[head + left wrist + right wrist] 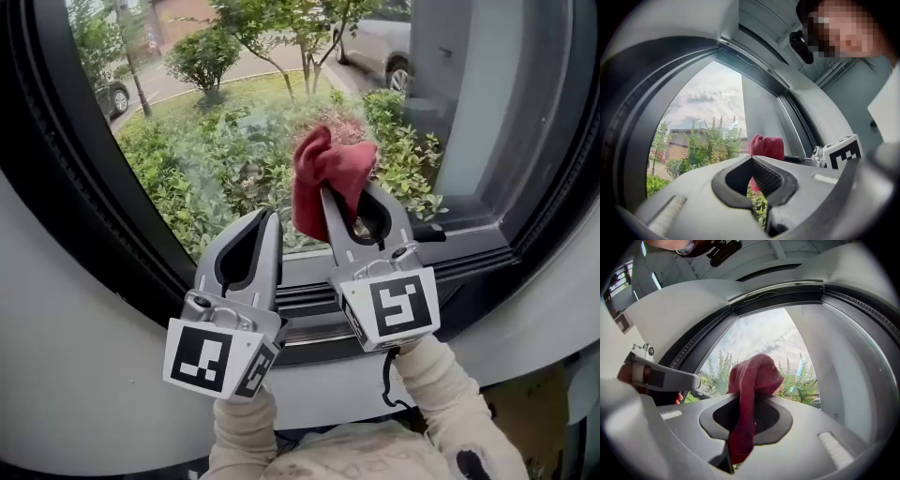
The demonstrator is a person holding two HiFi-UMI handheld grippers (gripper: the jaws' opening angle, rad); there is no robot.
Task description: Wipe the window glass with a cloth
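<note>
The window glass (225, 112) fills the upper head view, with shrubs and a road behind it. A crumpled red cloth (323, 173) is pressed against the lower middle of the pane. My right gripper (349, 195) is shut on the cloth; in the right gripper view the cloth (749, 385) bunches above the jaws and hangs down through their oval gap, hiding the gripper's (752, 399) tips. My left gripper (269, 217) is shut with nothing in it, just left of the cloth and close to the glass. From the left gripper (751, 158) view the cloth (767, 146) shows beyond the tips.
A dark curved window frame (84, 197) rings the glass, with a sill track (309, 298) right under both grippers. A grey upright panel (497, 103) stands to the right. White wall (84, 375) lies below. A parked car (375, 42) is outside.
</note>
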